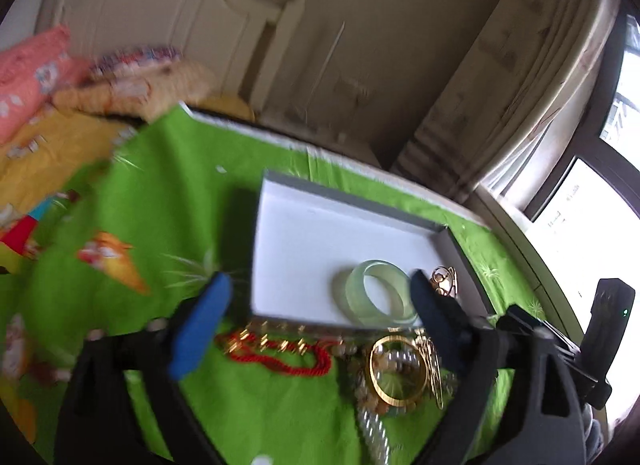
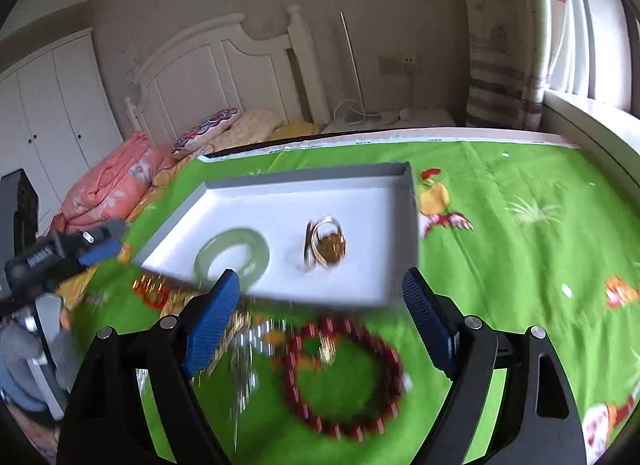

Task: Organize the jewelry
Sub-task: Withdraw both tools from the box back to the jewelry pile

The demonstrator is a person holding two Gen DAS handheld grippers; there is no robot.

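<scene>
A shallow white tray [image 1: 352,195] lies on the green sheet [image 1: 172,193]. Inside it are a pale green jade bangle [image 1: 380,293] and gold rings [image 1: 444,281]. My left gripper [image 1: 318,289] stands open over the tray's near edge, nothing between its blue pads. On the sheet below it lie a red cord necklace [image 1: 280,349], a gold bangle [image 1: 396,373] and a clear bead strand [image 1: 374,437]. In the right wrist view the tray [image 2: 304,177] holds the jade bangle [image 2: 256,249] and gold rings [image 2: 326,245]. My right gripper [image 2: 320,285] is open above a red bead bracelet [image 2: 344,377].
A pink quilt [image 2: 108,185] and pillows [image 2: 208,129] are heaped by the white headboard [image 2: 224,65]. A wardrobe [image 2: 48,105] stands at the left, and a curtain [image 2: 504,65] with a window ledge [image 2: 592,121] at the right. The left gripper's body [image 2: 68,253] shows beside the tray.
</scene>
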